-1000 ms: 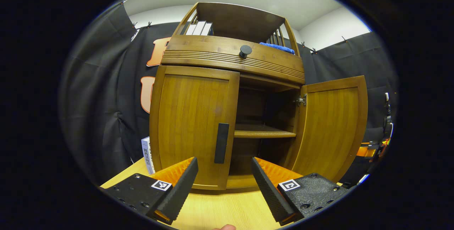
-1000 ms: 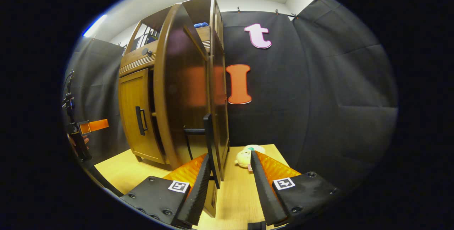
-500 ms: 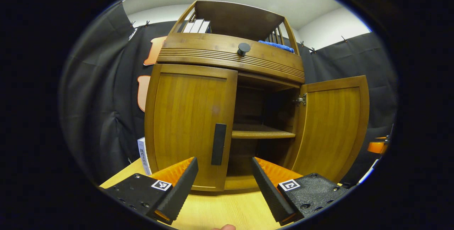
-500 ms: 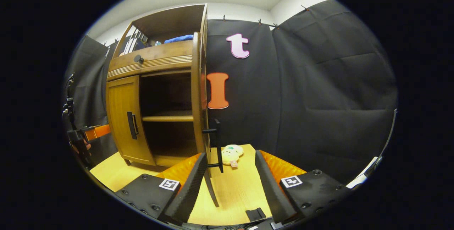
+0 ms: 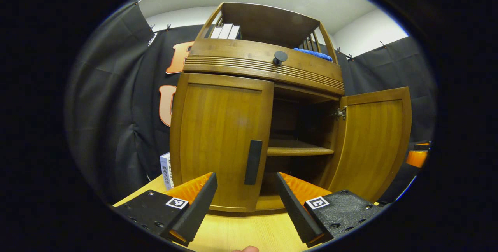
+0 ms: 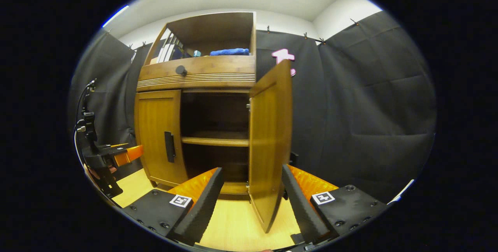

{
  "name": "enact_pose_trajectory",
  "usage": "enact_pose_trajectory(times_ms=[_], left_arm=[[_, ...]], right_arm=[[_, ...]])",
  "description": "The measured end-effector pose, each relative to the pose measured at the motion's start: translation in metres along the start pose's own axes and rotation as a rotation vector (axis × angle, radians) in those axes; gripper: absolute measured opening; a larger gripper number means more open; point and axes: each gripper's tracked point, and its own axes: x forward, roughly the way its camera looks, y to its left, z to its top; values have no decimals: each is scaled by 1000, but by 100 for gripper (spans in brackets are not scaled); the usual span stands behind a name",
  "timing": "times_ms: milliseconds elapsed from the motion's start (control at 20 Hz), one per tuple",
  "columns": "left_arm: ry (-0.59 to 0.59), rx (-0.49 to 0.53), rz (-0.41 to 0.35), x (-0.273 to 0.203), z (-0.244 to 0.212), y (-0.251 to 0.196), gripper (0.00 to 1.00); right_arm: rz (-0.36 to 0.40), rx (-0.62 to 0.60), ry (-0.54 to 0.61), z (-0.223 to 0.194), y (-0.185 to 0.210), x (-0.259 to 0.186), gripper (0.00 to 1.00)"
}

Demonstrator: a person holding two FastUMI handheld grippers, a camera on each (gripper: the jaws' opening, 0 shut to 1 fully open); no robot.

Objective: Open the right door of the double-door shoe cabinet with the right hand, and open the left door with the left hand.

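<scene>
The wooden shoe cabinet [image 5: 264, 55] stands on a table. Its left door [image 5: 221, 139] is shut, and the dark bar handle [image 5: 253, 161] lies just beyond and between my left gripper's fingers. My left gripper [image 5: 246, 205] is open and holds nothing. The right door [image 5: 373, 143] is swung wide open, baring an inner shelf [image 5: 297, 151]. In the right gripper view the open right door [image 6: 270, 143] stands edge-on ahead of my open right gripper [image 6: 251, 201], which touches nothing. The left door [image 6: 157, 135] and its handle [image 6: 169, 147] show to the left, with the left gripper [image 6: 124, 154] near them.
The drawer front above the doors carries a round dark knob [image 5: 279, 56]. Books [image 5: 225, 32] and a blue cloth [image 5: 313, 53] lie in the top compartment. A white box [image 5: 166, 170] stands left of the cabinet. The wooden tabletop [image 6: 233, 224] runs in front.
My right gripper has come off the right door's handle and swung round to face the cabinet's front, leaving the door wide open. The left gripper has only drifted a little.
</scene>
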Motion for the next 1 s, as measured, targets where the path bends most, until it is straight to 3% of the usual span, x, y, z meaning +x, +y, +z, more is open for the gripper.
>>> enact_pose_trajectory(times_ms=[50, 100, 350, 750, 800, 1000], left_arm=[[-7, -2, 11, -1, 2, 4, 91], [-15, -3, 20, -1, 6, 9, 91], [-28, 4, 38, 7, 14, 16, 94], [-15, -12, -85, 80, 17, -17, 92], [-8, -10, -95, 91, 13, -19, 95], [40, 26, -85, 130, -10, -21, 92]], right_arm=[[22, 0, 0, -1, 11, 5, 100], [40, 4, -4, -1, 20, 11, 92], [74, 53, -17, -4, 45, 32, 93], [49, 37, -9, -11, 40, 40, 92], [39, 34, -9, -11, 36, 38, 92], [-6, 43, -3, -13, 22, 35, 92]])
